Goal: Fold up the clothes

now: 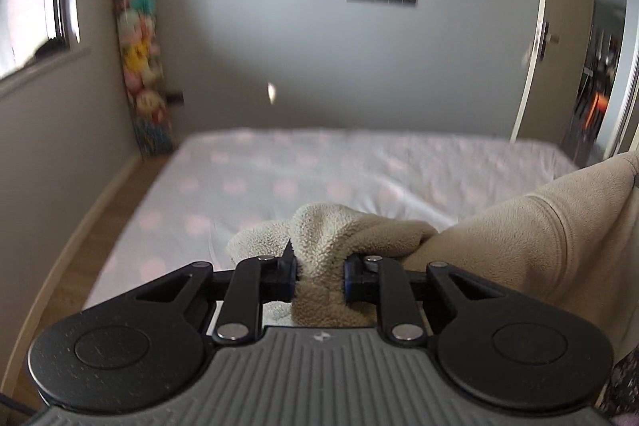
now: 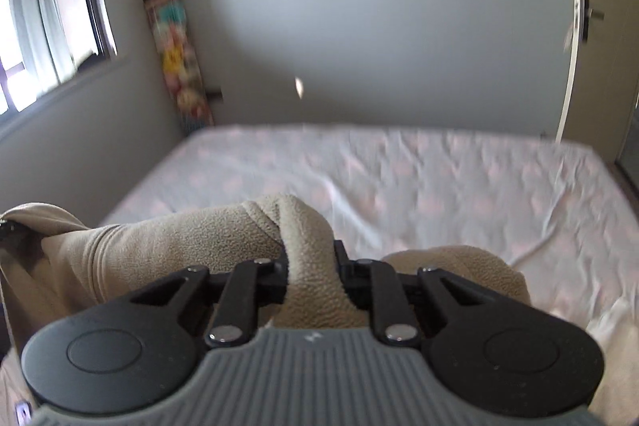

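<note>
- Left gripper point(image 1: 320, 280): jaws closed on a bunched fold of the beige fleece garment point(image 1: 519, 242), which runs off to the right, raised above the bed point(image 1: 279, 182).
- Right gripper point(image 2: 309, 280): jaws pinched on another fold of the same fleece; cloth trails left and bulges right.
- Bed: pale sheet with pink dots, against the grey wall point(image 2: 319, 46).

Bed point(image 2: 399, 178) under pink-dotted sheet point(image 1: 279, 182)
</note>
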Demonstrator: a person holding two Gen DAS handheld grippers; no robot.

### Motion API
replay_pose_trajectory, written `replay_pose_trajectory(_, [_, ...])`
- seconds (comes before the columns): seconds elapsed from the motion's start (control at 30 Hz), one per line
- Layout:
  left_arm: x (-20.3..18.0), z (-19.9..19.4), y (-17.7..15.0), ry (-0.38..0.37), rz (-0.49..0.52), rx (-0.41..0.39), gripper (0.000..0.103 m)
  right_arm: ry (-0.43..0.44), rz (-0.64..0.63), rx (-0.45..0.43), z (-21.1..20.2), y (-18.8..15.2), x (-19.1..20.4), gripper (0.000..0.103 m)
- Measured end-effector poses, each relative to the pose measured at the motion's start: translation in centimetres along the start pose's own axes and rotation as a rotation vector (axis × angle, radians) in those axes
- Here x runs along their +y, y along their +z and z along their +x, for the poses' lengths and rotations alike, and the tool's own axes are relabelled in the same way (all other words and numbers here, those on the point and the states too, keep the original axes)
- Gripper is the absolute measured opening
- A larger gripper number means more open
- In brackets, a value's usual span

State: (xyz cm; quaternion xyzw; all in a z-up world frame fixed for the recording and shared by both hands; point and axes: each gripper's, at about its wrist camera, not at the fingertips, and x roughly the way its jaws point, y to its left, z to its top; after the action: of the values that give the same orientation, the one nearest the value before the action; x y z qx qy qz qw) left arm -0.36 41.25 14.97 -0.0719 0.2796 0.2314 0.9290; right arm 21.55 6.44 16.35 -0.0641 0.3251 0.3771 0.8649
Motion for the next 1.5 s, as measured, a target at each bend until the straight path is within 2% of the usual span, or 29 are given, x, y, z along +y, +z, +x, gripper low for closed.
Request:
replay_pose_trajectory(0.07, [0.0,-1.3,-0.2,0.011,0.001,-0.011,0.017,-0.006,0.003,0.001,-0.8,-0.8,-0.1,0.019])
replay_pose_trajectory(0.13, [0.2,-1.1,-1.6,0.014,-0.005,0.023,0.016,-0.012,0.006,0.002,-1.6,-1.5,-0.2,0.017])
replay_pose_trajectory(0.2, [0.5,-0.1,-4.1,0.015,-0.02,0.084,0.016,-0.018,0.009,0.003,-2.3,-2.3,-0.3,0.016])
replay_pose_trajectory(0.27, [1.2,1.4,-7.9,0.012,-0.043,0.168,0.016,-0.024,0.012,0.004,-3.1,-3.1,-0.4,0.015])
replay_pose_trajectory(0.33, [1.6,3.3,-11.9,0.008,-0.067,0.264,0.015,-0.016,0.032,0.072,-0.7,-6.7,-1.2,0.015])
replay_pose_trajectory(0.47, [2.1,7.4,-20.2,-0.01,-0.105,0.502,0.015,-0.009,0.083,0.262,3.5,-15.1,-2.9,0.015])
replay_pose_trajectory(0.6, [2.9,9.7,-26.8,-0.028,-0.111,0.705,0.018,0.007,0.158,0.45,6.7,-23.0,-4.6,0.015])
replay_pose_trajectory(0.67, [3.4,9.9,-28.3,-0.043,-0.12,0.749,0.022,0.017,0.188,0.491,7.4,-25.9,-5.0,0.015])
replay_pose_trajectory(0.7, [3.6,9.9,-28.9,-0.05,-0.125,0.768,0.028,0.026,0.206,0.499,7.4,-26.6,-5.5,0.016])
replay_pose_trajectory(0.77, [3.6,9.3,-29.3,-0.067,-0.102,0.771,0.032,0.038,0.223,0.51,7.2,-27.2,-5.9,0.023])
replay_pose_trajectory(0.8, [3.4,8.7,-29.2,-0.072,-0.085,0.769,0.042,0.038,0.219,0.515,7.1,-27.1,-5.9,0.025])
replay_pose_trajectory(0.87, [3.0,7.6,-28.7,-0.08,-0.044,0.755,0.054,0.039,0.198,0.518,6.8,-26.8,-5.8,0.034])
replay_pose_trajectory(0.93, [2.5,6.5,-28.3,-0.092,0.001,0.73,0.057,0.035,0.146,0.499,5.8,-26.2,-5.7,0.035])
replay_pose_trajectory(1.07, [2.8,6.2,-26.7,-0.115,-0.016,0.653,0.065,0.021,0.09,0.48,5.2,-25.3,-5.0,0.041])
replay_pose_trajectory(1.13, [3.2,7.1,-25.6,-0.108,-0.047,0.612,0.066,0.014,0.064,0.471,4.9,-24.9,-4.6,0.041])
replay_pose_trajectory(1.3, [5.5,11.3,-23.4,-0.089,-0.196,0.534,0.066,-0.004,-0.001,0.449,4.2,-23.8,-3.7,0.042])
replay_pose_trajectory(1.43, [6.5,14.8,-22.5,-0.08,-0.268,0.484,0.065,-0.007,-0.04,0.438,3.5,-23.0,-3.3,0.057])
replay_pose_trajectory(1.5, [6.7,16.8,-22.3,-0.067,-0.288,0.47,0.065,-0.001,-0.048,0.438,3.1,-22.5,-3.4,0.058])
